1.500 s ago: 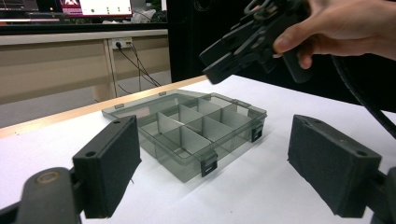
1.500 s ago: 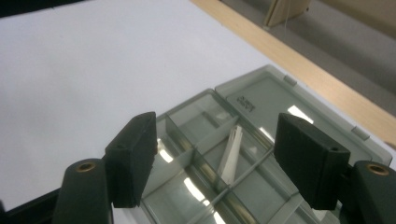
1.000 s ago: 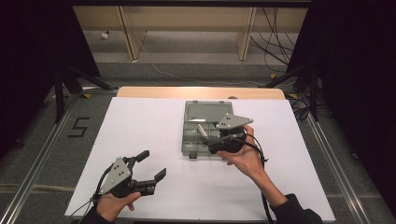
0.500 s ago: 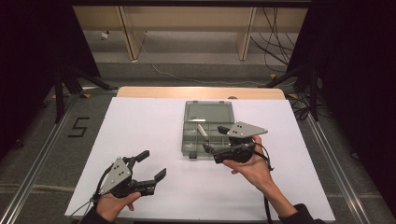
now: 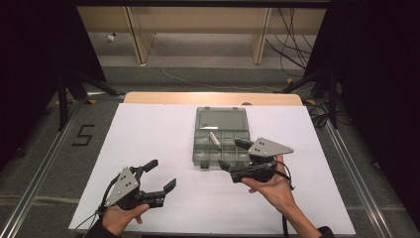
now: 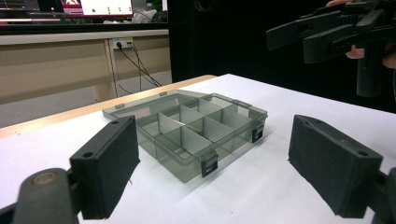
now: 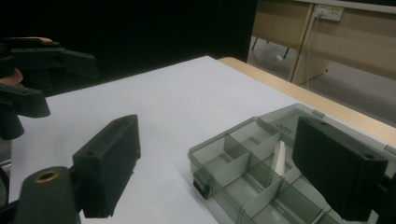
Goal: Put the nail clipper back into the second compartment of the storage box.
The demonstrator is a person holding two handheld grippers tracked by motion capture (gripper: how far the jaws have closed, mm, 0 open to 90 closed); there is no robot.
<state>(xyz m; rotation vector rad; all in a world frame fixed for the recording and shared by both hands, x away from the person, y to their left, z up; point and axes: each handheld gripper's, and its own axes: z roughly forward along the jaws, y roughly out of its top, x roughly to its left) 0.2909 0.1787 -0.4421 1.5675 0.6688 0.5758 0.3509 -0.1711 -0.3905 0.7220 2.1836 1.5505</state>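
From up high I see the white counter (image 5: 163, 129) lit bright and even, while the sides of the room are almost black. Light seems to fall from above, since the left hand-held gripper (image 5: 157, 176) and the right hand-held gripper (image 5: 233, 154) leave only soft, small shadows under them. In the gripper views my own pads (image 6: 109, 163) look big and a bit fuzzy up close. The clear box (image 6: 187, 128) ahead of them is sharper. Behind it the room goes dark.
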